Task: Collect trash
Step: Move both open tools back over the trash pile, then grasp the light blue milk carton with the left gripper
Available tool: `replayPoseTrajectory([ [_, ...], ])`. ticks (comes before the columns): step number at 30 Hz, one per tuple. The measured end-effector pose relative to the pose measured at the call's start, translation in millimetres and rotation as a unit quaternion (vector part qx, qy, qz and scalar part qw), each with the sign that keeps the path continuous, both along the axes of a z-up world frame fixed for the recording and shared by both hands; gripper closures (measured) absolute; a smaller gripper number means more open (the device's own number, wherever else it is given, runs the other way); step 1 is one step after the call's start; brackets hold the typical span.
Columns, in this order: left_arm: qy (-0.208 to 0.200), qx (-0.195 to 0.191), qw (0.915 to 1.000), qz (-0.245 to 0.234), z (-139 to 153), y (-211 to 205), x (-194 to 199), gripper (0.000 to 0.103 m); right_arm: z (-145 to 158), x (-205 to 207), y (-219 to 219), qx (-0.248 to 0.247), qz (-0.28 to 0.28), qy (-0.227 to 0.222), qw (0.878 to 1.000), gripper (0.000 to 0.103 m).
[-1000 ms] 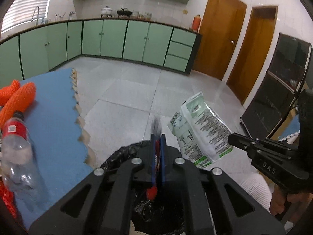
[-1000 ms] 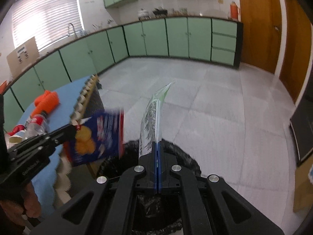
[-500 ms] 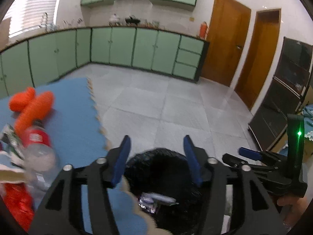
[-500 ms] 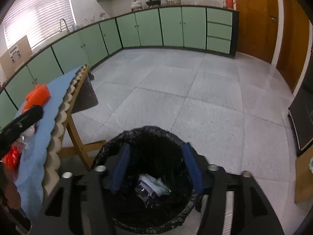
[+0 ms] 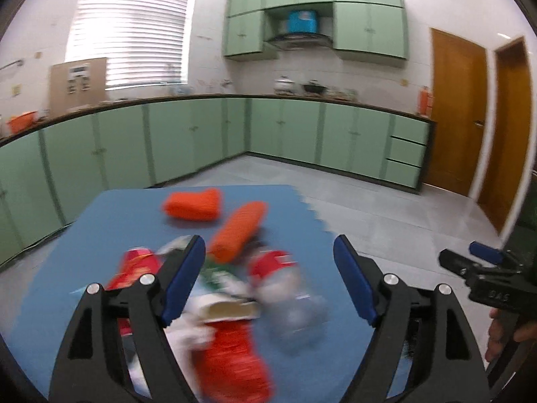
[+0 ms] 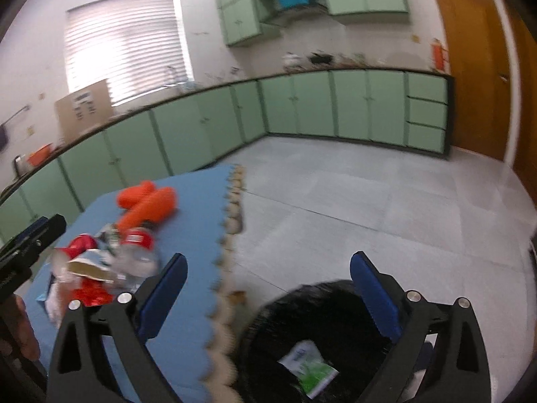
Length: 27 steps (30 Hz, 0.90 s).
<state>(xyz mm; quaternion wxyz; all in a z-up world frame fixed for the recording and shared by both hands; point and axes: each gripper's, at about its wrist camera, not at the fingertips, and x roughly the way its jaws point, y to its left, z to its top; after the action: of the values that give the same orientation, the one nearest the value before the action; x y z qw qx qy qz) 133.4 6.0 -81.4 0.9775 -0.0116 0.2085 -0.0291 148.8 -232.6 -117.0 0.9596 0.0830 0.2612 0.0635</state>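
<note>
My left gripper [image 5: 268, 268] is open and empty above a pile of trash on the blue mat [image 5: 110, 221]: a clear plastic bottle with a red label [image 5: 285, 288], a red foil wrapper [image 5: 231, 352] and a red packet [image 5: 137, 265]. My right gripper [image 6: 265, 288] is open and empty above the black-lined bin [image 6: 319, 336], which holds a green and white packet [image 6: 308, 369]. The pile [image 6: 100, 268] also shows in the right wrist view, to the left.
Two orange knitted items [image 5: 214, 215] lie on the mat behind the pile. The bin stands on the grey tiled floor [image 6: 369, 208] beside the mat's scalloped edge [image 6: 231, 235]. Green cabinets [image 5: 302, 134] line the walls; wooden doors [image 5: 459, 110] are at the right.
Both grippers opened and dropped their packets into the bin. The left gripper then swung left over the trash pile on the mat; the right stays above the bin.
</note>
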Motion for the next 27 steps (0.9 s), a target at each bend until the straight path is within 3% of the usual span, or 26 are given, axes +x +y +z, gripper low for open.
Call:
replayPoseTrajectory([
  [6,0.005,0.03,0.995,0.095,-4,55,-22,0.027,5,-1,58,0.002,0.051,-0.027,0.998,0.007],
  [12,0.052,0.03,0.9819,0.18,-29,103,-27,0.027,1,-1,96,-0.002,0.084,-0.025,0.996,0.008],
  [17,0.075,0.011,0.976,0.204,-47,124,-24,0.03,-3,-3,112,-0.021,0.095,-0.022,0.995,0.008],
  [27,0.106,-0.006,0.9668,0.232,-62,143,-16,0.046,-9,4,119,-0.031,0.096,-0.014,0.995,0.008],
])
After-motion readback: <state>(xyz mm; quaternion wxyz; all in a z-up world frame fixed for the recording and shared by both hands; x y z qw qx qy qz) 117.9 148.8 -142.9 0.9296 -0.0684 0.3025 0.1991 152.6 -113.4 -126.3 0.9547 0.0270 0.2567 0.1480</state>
